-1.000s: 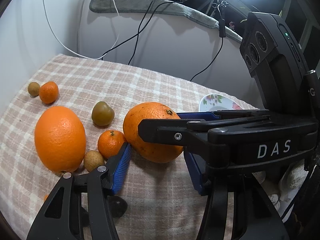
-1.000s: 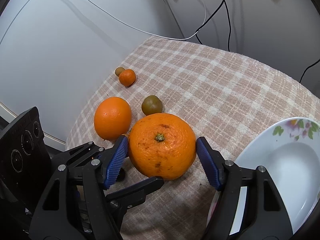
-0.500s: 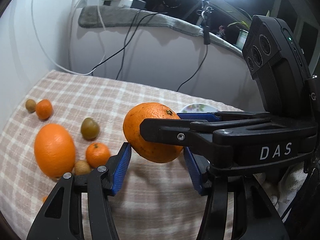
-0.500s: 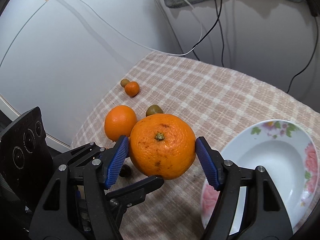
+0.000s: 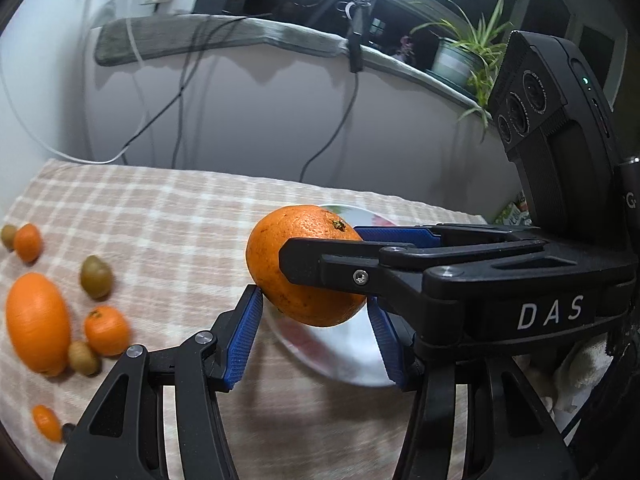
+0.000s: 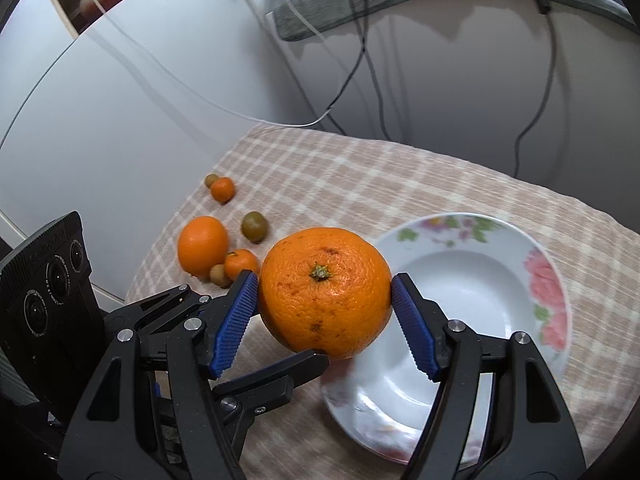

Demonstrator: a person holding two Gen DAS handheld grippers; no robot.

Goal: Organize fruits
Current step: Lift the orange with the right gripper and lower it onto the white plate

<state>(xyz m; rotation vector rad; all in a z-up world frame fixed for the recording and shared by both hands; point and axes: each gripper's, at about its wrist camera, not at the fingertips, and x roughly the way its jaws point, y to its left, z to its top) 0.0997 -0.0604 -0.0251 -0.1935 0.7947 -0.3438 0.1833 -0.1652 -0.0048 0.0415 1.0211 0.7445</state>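
Your right gripper [image 6: 324, 320] is clamped on the large orange [image 6: 325, 292] above the plate [image 6: 532, 248] rim; left gripper [image 5: 316, 340] gapes apart. Early release likely rolls it off.

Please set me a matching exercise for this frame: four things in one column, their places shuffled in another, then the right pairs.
Things:
1. big orange
2. plate
3. potted plant
4. green fruit

Places:
A. on the ledge by the wall
B. flat on the checked cloth, partly under the big orange
C. on the cloth, near the smaller orange
D. clamped in the right tongs

Pairs: 1-D, 2-B, 3-A, 4-C
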